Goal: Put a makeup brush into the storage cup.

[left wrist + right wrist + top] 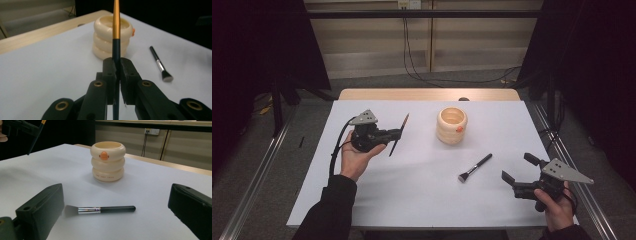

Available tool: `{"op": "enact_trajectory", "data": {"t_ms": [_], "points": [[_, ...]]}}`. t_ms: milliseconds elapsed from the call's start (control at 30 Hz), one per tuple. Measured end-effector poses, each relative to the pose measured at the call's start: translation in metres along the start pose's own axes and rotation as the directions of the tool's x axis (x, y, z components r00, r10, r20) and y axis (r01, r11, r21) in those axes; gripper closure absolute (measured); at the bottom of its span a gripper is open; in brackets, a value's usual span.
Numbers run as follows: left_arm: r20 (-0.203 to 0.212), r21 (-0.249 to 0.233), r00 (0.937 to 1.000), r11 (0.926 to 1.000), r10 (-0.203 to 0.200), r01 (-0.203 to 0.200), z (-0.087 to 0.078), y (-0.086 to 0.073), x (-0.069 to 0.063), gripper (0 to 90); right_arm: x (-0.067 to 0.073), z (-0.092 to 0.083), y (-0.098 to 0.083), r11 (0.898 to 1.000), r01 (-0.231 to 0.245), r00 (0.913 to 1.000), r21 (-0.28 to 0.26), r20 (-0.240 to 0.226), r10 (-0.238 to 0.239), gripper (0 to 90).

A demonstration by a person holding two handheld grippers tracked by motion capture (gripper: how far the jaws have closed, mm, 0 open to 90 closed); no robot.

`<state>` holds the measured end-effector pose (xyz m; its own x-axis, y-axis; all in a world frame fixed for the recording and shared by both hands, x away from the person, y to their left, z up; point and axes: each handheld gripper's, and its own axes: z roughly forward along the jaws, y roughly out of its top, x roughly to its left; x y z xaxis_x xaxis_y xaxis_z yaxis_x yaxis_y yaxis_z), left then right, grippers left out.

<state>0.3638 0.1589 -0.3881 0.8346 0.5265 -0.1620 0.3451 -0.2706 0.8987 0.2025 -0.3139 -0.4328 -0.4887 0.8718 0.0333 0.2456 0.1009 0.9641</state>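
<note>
My left gripper point(398, 133) is shut on a slim brush point(399, 135) with a dark lower handle and an orange-gold upper part, held above the white table at the left. In the left gripper view the same slim brush point(116, 37) stands upright, pinched between the two pads point(110, 72). A cream, ring-stacked cup point(451, 125) with an orange spot stands at the table's middle back. A black-handled makeup brush point(474, 168) lies flat to the right of centre. My right gripper point(519, 168) hovers open at the right edge, jaws wide apart, pointing toward that makeup brush point(100, 209).
The white sheet point(422, 200) covers the table, with a bare wooden strip point(427, 94) along the far edge. Metal rails point(257, 175) run beside the table on both sides. Cables point(412, 65) hang down the back wall.
</note>
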Motion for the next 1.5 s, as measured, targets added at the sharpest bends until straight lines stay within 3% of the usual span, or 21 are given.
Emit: {"op": "enact_trajectory", "data": {"t_ms": [67,167,200,267,467,500,533,567,600,867,933,1033,1067,1233,1467,1500], "points": [[0.001,-0.054,1.0000,0.9985,0.008,-0.008,-0.002,0.001,-0.003,83.5,0.000,0.000,0.000,1.000,-0.001,1.0000,0.000,-0.002,0.001,0.1],[-0.025,-0.091,0.9991,0.9952,0.033,-0.035,-0.008,0.003,-0.006,83.6,0.000,0.000,0.000,1.000,-0.001,1.0000,-0.001,-0.004,0.001,0.1],[0.001,-0.114,0.9997,0.9932,0.025,-0.024,-0.009,0.003,-0.006,83.5,0.000,0.000,0.000,1.000,-0.001,1.0000,-0.001,-0.002,0.001,0.1],[-0.007,-0.130,0.9987,0.9903,0.050,-0.050,-0.012,0.004,-0.008,83.5,0.000,0.000,0.000,1.000,0.000,1.0000,-0.003,0.000,0.000,0.1],[-0.034,-0.182,0.9992,0.9828,0.021,-0.027,-0.018,0.001,-0.006,83.5,0.000,-0.001,0.000,1.000,-0.001,1.0000,-0.002,-0.004,0.001,0.0],[-0.050,-0.196,0.9983,0.9799,0.030,-0.039,-0.018,0.000,-0.005,83.5,0.000,-0.001,0.000,1.000,0.000,1.0000,-0.003,-0.003,0.000,0.1],[-0.067,-0.184,0.9970,0.9817,0.037,-0.049,-0.019,0.000,-0.005,83.5,0.000,0.000,0.000,1.000,0.000,1.0000,-0.005,-0.001,0.000,0.0],[-0.038,-0.190,0.9989,0.9813,0.026,-0.033,-0.018,0.000,-0.005,83.6,0.000,0.000,0.000,1.000,-0.005,1.0000,-0.006,0.000,0.005,0.1],[-0.046,-0.191,0.9982,0.9805,0.039,-0.047,-0.018,-0.001,-0.004,83.5,0.000,0.000,0.000,1.000,-0.006,1.0000,-0.006,0.000,0.006,0.1],[-0.028,-0.187,0.9993,0.9818,0.025,-0.030,-0.018,-0.001,-0.005,83.6,0.000,0.000,0.000,1.000,-0.002,1.0000,-0.003,-0.004,0.002,0.1],[-0.038,-0.179,0.9991,0.9836,0.018,-0.024,-0.018,-0.001,-0.008,83.5,0.000,0.000,0.000,1.000,-0.003,1.0000,-0.005,-0.002,0.003,0.1],[-0.015,-0.192,0.9997,0.9811,0.019,-0.022,-0.019,-0.001,-0.011,83.6,-0.001,0.000,0.000,1.000,-0.003,1.0000,-0.007,-0.005,0.003,0.0],[-0.037,-0.187,0.9990,0.9819,0.023,-0.030,-0.020,-0.001,-0.012,83.5,0.000,0.000,0.000,1.000,-0.007,1.0000,-0.008,-0.002,0.007,0.0],[-0.030,-0.188,0.9991,0.9815,0.029,-0.034,-0.022,-0.001,-0.018,83.5,-0.001,0.000,0.001,1.000,-0.004,1.0000,-0.021,-0.003,0.004,0.0],[-0.003,-0.195,0.9994,0.9803,0.035,-0.035,-0.024,-0.001,-0.026,83.5,0.000,0.000,0.001,1.000,-0.003,1.0000,-0.027,-0.001,0.003,0.0],[0.017,-0.206,0.9995,0.9784,0.025,-0.021,-0.023,-0.002,-0.028,83.6,0.000,0.000,0.001,1.000,0.000,1.0000,-0.024,0.000,0.000,0.0]]}}
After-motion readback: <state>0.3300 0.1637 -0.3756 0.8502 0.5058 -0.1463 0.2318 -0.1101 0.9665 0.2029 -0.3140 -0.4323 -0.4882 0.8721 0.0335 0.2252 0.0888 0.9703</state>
